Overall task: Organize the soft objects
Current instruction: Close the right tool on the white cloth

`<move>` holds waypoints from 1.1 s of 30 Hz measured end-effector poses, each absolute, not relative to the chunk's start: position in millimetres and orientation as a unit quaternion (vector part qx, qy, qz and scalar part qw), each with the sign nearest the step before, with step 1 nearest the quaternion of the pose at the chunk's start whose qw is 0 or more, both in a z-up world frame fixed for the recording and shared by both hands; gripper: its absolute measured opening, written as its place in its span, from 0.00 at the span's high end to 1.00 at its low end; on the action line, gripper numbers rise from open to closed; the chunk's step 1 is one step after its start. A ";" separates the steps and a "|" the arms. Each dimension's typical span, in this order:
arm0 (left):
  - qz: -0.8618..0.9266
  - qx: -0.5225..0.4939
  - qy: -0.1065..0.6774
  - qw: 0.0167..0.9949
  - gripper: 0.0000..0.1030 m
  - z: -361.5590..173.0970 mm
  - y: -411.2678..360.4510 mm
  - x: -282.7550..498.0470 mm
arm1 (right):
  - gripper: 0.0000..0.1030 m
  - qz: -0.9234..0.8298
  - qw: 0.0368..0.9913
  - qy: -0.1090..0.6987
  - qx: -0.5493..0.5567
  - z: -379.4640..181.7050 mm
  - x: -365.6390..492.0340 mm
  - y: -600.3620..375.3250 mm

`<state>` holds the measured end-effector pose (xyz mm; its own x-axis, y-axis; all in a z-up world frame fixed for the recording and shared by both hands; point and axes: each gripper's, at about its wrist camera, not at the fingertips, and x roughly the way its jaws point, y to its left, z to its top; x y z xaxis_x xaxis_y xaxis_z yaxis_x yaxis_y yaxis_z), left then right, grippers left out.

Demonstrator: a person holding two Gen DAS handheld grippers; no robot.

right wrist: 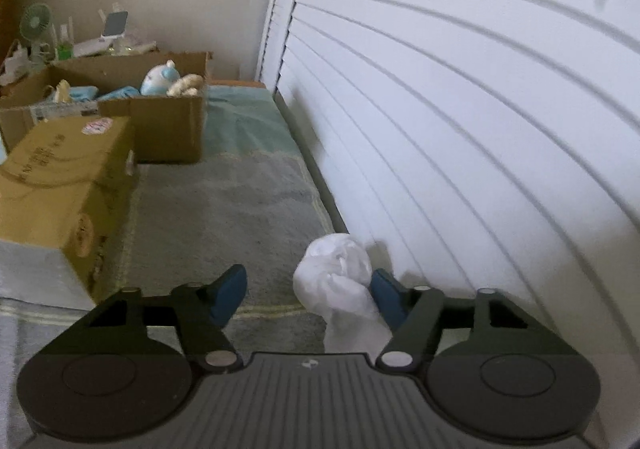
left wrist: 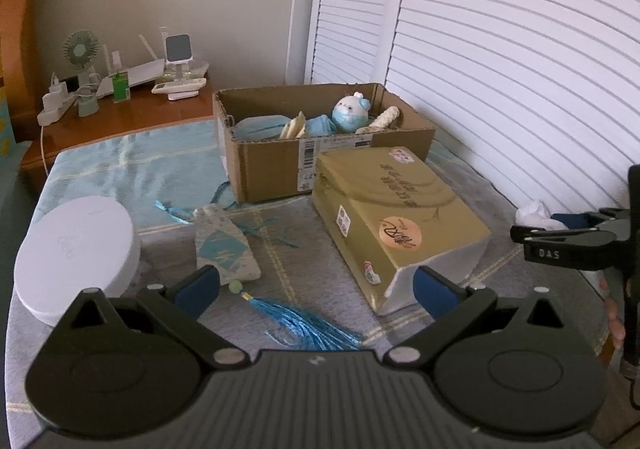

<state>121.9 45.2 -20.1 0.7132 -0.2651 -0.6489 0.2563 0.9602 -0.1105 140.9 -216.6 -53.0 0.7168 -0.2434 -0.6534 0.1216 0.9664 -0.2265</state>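
Observation:
A crumpled white soft thing (right wrist: 336,277) lies on the grey cover beside the slatted white door. My right gripper (right wrist: 308,275) is around it: the right finger (right wrist: 386,295) touches it and the left finger (right wrist: 228,293) stands apart, so the gripper is open. From the left wrist view the right gripper (left wrist: 560,241) shows at the right edge next to the white thing (left wrist: 534,211). My left gripper (left wrist: 312,277) is open and empty, low over a patterned pouch (left wrist: 224,245) with a blue tassel (left wrist: 304,325). An open cardboard box (left wrist: 272,165) holds a blue-and-white plush toy (left wrist: 350,113) and other soft items.
A gold carton (left wrist: 400,209) lies between the cardboard box and the grippers. A round white box (left wrist: 76,245) sits at the left. A wooden side table (left wrist: 132,117) behind carries a small fan and gadgets. The slatted door (right wrist: 460,129) bounds the right side.

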 end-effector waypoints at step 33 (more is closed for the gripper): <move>-0.048 0.046 0.359 0.931 0.25 -31.0 39.2 154.1 | 0.51 0.039 0.927 0.359 -0.101 -44.3 123.3 -186.1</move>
<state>154.1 39.2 -31.0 0.7380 -0.0552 -0.6725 0.1217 0.9912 0.0522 123.3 -186.1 -44.3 0.7386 -0.0006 -0.6742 -0.1449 0.9765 -0.1596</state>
